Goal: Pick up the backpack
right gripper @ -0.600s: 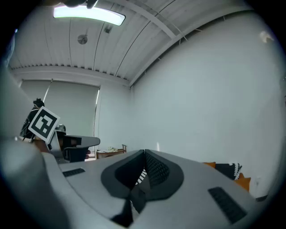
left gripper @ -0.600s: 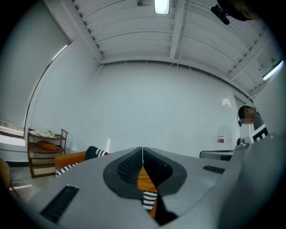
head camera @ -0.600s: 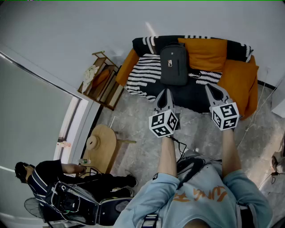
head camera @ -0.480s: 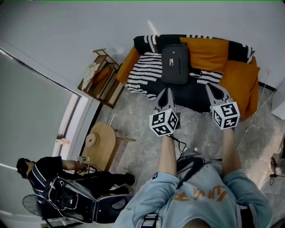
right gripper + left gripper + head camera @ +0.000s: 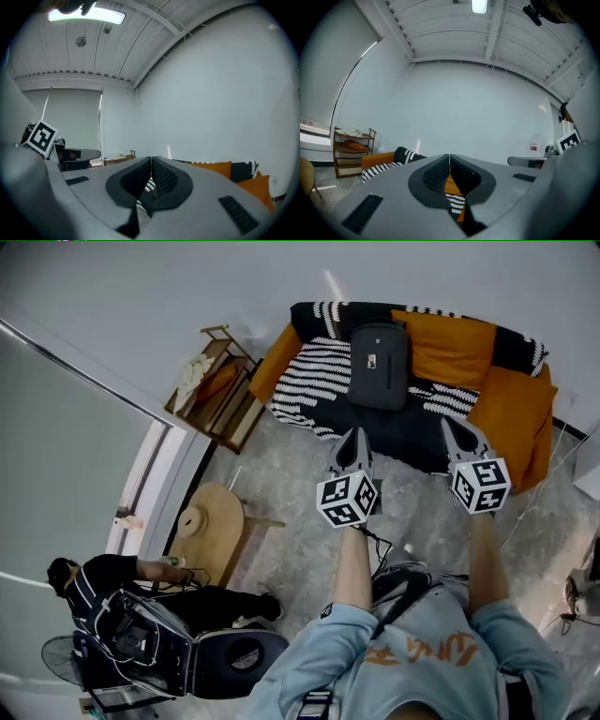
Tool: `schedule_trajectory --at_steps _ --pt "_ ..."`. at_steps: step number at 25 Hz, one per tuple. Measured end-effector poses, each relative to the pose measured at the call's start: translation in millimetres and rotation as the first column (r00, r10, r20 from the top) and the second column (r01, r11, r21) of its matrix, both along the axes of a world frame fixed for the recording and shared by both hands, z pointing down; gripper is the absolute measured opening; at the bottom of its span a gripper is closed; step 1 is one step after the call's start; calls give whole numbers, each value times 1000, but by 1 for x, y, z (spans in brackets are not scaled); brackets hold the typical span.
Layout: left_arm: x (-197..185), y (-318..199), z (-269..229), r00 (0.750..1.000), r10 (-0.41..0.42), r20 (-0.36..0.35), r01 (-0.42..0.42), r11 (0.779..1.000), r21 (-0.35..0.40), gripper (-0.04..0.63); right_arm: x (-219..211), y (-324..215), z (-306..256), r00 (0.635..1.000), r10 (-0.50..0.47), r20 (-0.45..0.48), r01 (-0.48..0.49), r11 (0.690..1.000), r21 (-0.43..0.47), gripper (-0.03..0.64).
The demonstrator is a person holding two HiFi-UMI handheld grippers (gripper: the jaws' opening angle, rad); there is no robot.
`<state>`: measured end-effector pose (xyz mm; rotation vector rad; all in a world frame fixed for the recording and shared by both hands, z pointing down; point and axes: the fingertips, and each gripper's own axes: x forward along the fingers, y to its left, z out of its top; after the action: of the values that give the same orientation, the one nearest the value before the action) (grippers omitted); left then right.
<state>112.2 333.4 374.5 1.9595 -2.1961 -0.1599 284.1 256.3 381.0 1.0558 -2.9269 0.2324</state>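
A dark grey backpack point(image 5: 378, 366) stands upright on an orange sofa point(image 5: 511, 413) draped with a black-and-white striped blanket point(image 5: 319, 381). My left gripper point(image 5: 352, 439) is held level just short of the sofa's front edge, below the backpack, with its jaws shut and nothing in them. My right gripper point(image 5: 457, 431) is level to the right, also shut and empty. In the left gripper view the shut jaws point(image 5: 449, 161) hide most of the sofa. The right gripper point(image 5: 151, 165) points at the blanket.
A wooden shelf rack point(image 5: 217, 385) stands left of the sofa. A round wooden stool point(image 5: 208, 536) sits on the floor at the left. A seated person point(image 5: 112, 582) with a black bag and gear point(image 5: 150, 652) is at the lower left. A cable trails on the floor point(image 5: 382, 549).
The view has shifted a little: sofa and backpack sit slightly further right and lower. Both grippers stay shut and keep their spacing in front of the sofa.
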Motion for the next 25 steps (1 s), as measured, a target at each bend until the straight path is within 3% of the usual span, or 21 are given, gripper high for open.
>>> schedule_trajectory --at_steps 8,17,21,25 --pt "-30 0 23 994 87 -69 -86 996 21 23 -48 2 31 998 -19 -54 15 998 -64 26" --pt "-106 -10 36 979 87 -185 -85 996 18 23 -111 -11 30 993 -3 -120 -8 996 -86 26" --pt "-141 -4 45 973 32 -228 -31 999 7 23 -140 -11 32 987 -25 -157 11 996 -87 26" --pt "-168 1 56 970 -90 -228 82 996 -42 23 -155 -19 23 980 -70 -184 60 996 -59 26"
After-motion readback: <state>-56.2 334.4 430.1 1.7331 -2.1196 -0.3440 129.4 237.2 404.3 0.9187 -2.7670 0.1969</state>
